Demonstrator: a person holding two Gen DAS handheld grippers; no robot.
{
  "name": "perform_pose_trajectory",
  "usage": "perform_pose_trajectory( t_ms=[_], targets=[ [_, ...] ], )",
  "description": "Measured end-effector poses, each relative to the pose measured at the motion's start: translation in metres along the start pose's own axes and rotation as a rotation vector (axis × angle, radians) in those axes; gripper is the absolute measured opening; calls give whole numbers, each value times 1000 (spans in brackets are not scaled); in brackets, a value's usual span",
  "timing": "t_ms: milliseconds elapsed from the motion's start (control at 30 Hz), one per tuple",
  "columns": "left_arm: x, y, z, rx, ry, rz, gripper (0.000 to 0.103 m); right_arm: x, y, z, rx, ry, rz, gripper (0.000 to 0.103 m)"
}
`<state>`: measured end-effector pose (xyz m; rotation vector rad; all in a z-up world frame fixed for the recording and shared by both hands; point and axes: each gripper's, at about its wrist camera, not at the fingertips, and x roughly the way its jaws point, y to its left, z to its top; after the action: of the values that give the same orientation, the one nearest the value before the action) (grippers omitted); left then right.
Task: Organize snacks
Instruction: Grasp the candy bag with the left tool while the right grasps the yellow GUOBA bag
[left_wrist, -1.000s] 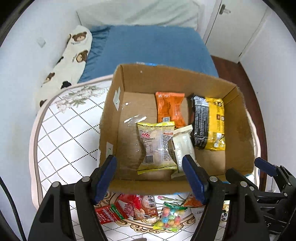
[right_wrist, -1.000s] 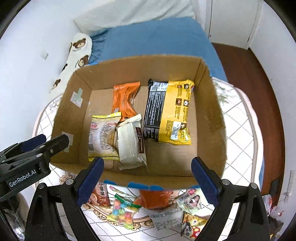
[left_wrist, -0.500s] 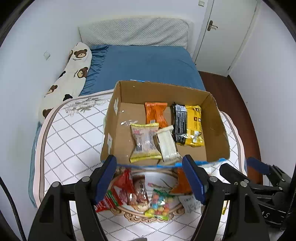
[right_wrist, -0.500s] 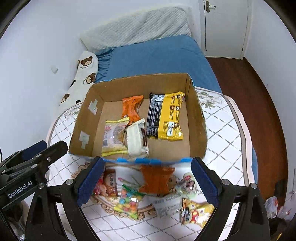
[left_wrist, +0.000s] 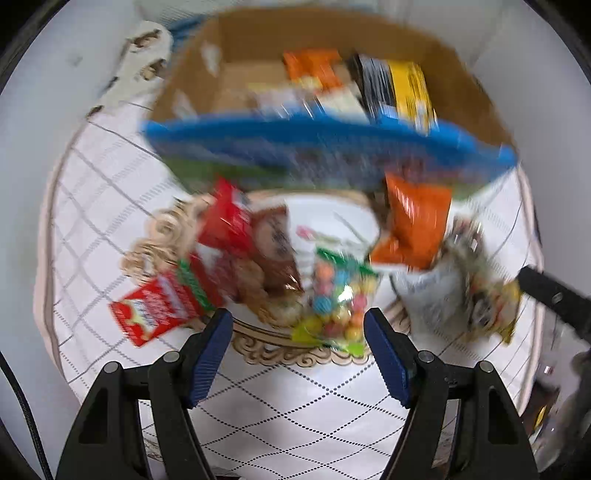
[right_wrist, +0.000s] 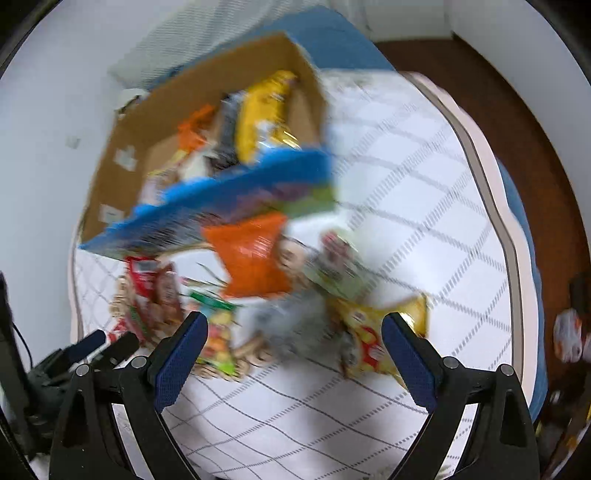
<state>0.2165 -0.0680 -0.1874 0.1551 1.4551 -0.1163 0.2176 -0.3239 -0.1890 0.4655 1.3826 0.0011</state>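
Both views are motion-blurred. A cardboard box (left_wrist: 476, 99) with a blue printed front (left_wrist: 325, 151) holds several snack packs, among them a yellow-black pack (left_wrist: 406, 88) and an orange pack (left_wrist: 310, 64). Loose snacks lie on the table in front of it: a red pack (left_wrist: 155, 310), a brown pack (left_wrist: 273, 254), a colourful candy bag (left_wrist: 340, 295), an orange pack (left_wrist: 413, 225) and a yellow pack (right_wrist: 373, 343). My left gripper (left_wrist: 298, 343) is open and empty just before the candy bag. My right gripper (right_wrist: 294, 352) is open and empty above the loose snacks. The box (right_wrist: 122, 147) also shows in the right wrist view.
The snacks lie on a white quilted table cover (left_wrist: 295, 406) with a diamond pattern. A blue bed (right_wrist: 332, 26) and a bear-print pillow (left_wrist: 147, 48) lie behind the box. Brown floor (right_wrist: 517, 92) shows to the right of the table.
Both grippers have swung down and pulled back from over the box to the loose snacks in front of it. Both stay open and empty.
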Motion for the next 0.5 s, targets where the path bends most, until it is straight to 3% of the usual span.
perform_pose_trajectory(
  t_ms=[167, 333, 400, 500],
  targets=[
    [47, -27, 5, 54, 100, 20, 72, 25, -38, -6, 51, 55, -32, 97],
    [79, -46, 11, 96, 157, 66, 72, 47, -48, -11, 0, 110, -77, 97],
    [88, -49, 12, 85, 175, 79, 72, 45, -57, -15, 42, 106, -43, 97],
    [96, -53, 13, 49, 193, 71, 72, 39, -87, -22, 209, 108, 59, 97]
  ],
)
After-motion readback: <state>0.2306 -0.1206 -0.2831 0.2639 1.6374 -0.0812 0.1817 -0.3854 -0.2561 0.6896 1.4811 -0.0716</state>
